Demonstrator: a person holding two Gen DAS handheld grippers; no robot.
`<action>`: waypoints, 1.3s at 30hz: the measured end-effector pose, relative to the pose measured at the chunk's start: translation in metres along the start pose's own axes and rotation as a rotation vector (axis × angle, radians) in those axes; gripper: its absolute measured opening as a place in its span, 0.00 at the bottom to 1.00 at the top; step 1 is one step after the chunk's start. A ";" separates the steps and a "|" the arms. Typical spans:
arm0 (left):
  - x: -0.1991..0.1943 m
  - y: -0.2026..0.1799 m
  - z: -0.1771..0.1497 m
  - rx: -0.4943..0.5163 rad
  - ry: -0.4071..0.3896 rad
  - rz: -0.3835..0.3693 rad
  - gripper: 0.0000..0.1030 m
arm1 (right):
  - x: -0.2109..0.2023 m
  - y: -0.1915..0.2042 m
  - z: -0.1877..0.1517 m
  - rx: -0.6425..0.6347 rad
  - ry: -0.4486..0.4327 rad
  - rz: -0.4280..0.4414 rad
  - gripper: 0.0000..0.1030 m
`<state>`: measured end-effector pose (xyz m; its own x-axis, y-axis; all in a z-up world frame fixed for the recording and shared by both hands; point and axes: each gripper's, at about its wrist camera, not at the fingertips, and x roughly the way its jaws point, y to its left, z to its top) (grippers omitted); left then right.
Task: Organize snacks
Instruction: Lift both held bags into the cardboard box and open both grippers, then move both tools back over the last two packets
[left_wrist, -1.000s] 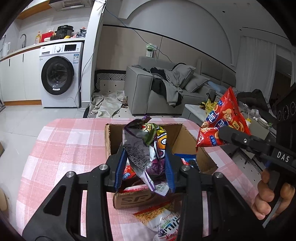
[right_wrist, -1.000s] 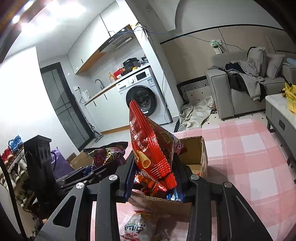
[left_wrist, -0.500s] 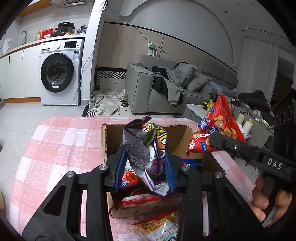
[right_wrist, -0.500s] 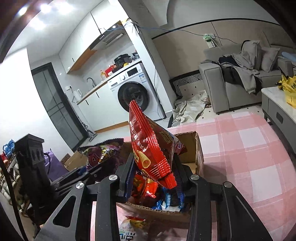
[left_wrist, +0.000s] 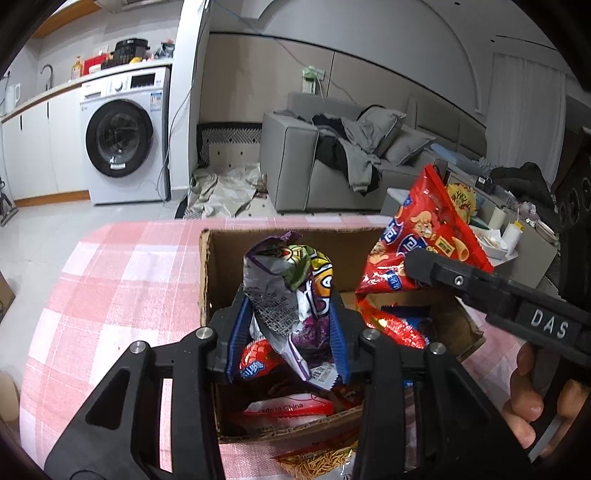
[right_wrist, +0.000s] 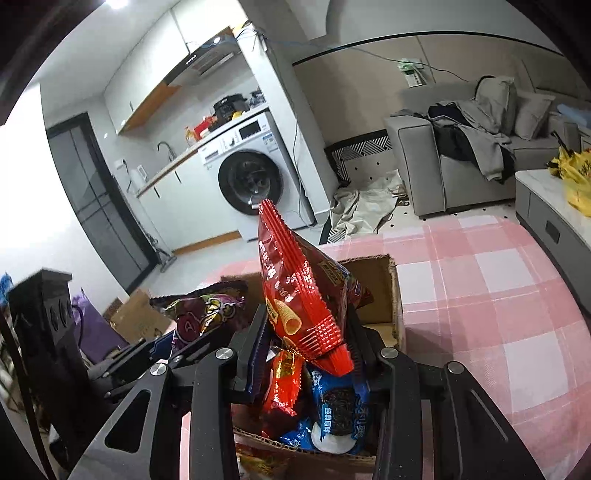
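Observation:
My left gripper (left_wrist: 286, 325) is shut on a purple and silver snack bag (left_wrist: 291, 291) and holds it over the open cardboard box (left_wrist: 229, 251). My right gripper (right_wrist: 306, 343) is shut on a red snack bag (right_wrist: 295, 295), also above the box (right_wrist: 393, 291). The red bag shows in the left wrist view (left_wrist: 417, 243) at the box's right side, and the purple bag in the right wrist view (right_wrist: 201, 310) to the left. Several snack packs lie in the box, among them a blue cookie pack (right_wrist: 336, 410) and a red pack (left_wrist: 288, 408).
The box stands on a table with a pink checked cloth (left_wrist: 110, 280). Another snack pack (left_wrist: 317, 461) lies on the cloth in front of the box. A washing machine (left_wrist: 122, 136) and a grey sofa (left_wrist: 332, 166) stand beyond the table.
Both grippers have moved forward and lower over the box with their bags. The box now lies closer beneath both, and more of its contents show.

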<state>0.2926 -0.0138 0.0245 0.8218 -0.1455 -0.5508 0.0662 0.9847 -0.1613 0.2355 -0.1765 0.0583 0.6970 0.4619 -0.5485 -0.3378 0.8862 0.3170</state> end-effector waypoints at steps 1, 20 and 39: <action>0.002 0.000 -0.001 -0.001 0.013 0.003 0.34 | 0.000 0.000 -0.001 -0.011 -0.002 -0.003 0.38; -0.081 0.005 -0.025 0.029 -0.020 0.017 0.99 | -0.054 -0.016 -0.020 -0.053 0.018 0.009 1.00; -0.155 0.021 -0.078 -0.007 0.011 0.052 0.99 | -0.082 -0.008 -0.071 -0.123 0.145 -0.044 1.00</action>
<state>0.1227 0.0221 0.0425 0.8180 -0.0955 -0.5673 0.0197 0.9902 -0.1383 0.1360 -0.2190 0.0459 0.6174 0.4146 -0.6685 -0.3895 0.8995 0.1981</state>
